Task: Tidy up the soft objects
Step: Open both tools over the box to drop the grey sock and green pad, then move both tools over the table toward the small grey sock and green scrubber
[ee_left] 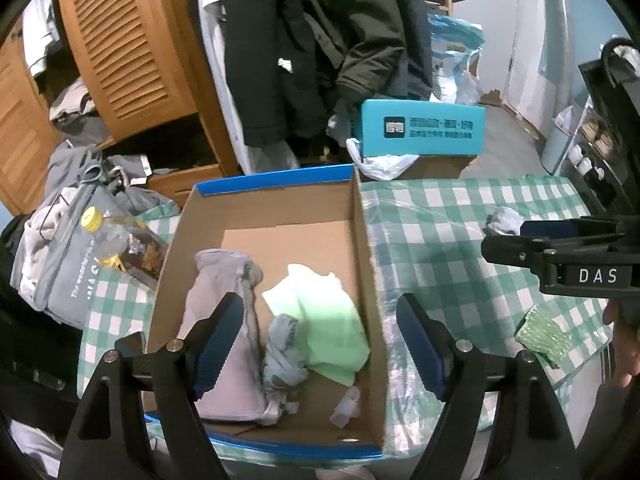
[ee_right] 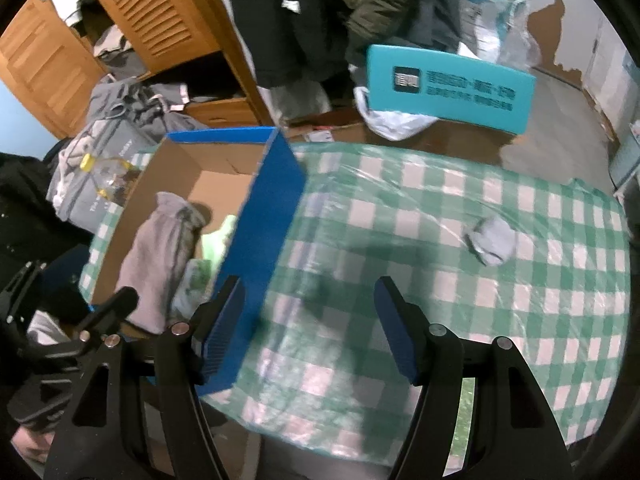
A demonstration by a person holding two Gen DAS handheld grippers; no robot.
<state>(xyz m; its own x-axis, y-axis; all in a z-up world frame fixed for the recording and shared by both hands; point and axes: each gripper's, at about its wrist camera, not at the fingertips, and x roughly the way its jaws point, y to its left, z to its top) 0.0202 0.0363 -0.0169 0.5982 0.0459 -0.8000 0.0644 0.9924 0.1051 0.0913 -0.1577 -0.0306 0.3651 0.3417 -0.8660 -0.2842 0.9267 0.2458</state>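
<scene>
Now | left claw (ee_left: pixel 320 340) spread over box (ee_left: pixel 362 240) | right claw (ee_right: pixel 310 328) spread, empty

Left tool (ee_left: pixel 320 344) spread wide, nothing between its blue pads (ee_left: pixel 218 344), angled downward, right tool (ee_right: pixel 310 330) likewise spread wide and bare, pointing down and forward, a bare hand (ee_left: pixel 624 344) gripping the right tool's handle at the frame edge
</scene>
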